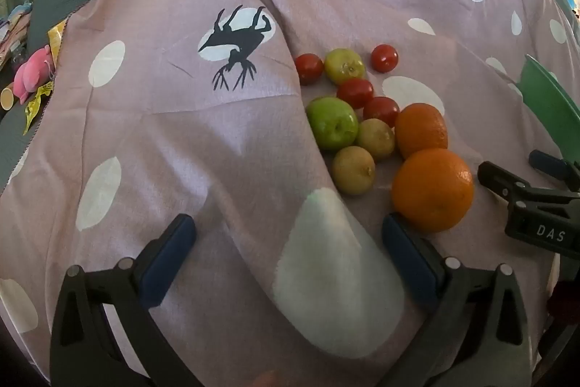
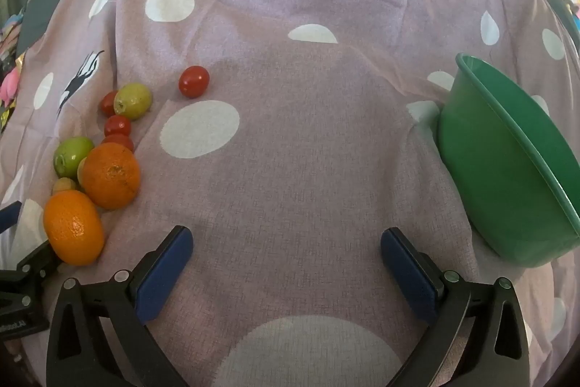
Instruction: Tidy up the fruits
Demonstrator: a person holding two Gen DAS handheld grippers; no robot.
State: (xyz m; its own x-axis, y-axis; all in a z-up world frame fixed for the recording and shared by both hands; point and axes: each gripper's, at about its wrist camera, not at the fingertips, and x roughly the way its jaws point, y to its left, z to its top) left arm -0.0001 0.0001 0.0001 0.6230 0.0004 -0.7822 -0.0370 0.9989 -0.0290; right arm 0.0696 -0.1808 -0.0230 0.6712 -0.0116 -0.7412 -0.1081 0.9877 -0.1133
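Fruits (image 1: pixel 377 118): loose cluster, centre-right of left view, on a soft mauve cloth (image 1: pixel 181 140) with white dots; its long axis runs upper left to lower right. Round, smooth tomatoes, green apple (image 1: pixel 332 123), two dimpled oranges. Green plastic bowl (image 2: pixel 507 169), right edge of right view, tilted. Left tongs (image 1: pixel 290 236) and right tongs (image 2: pixel 286 243): spread wide, empty.

place: home, likely a bed | evidence: polka-dot sheet (image 2: pixel 290 151); pink plush toy (image 1: pixel 30 73) at edge
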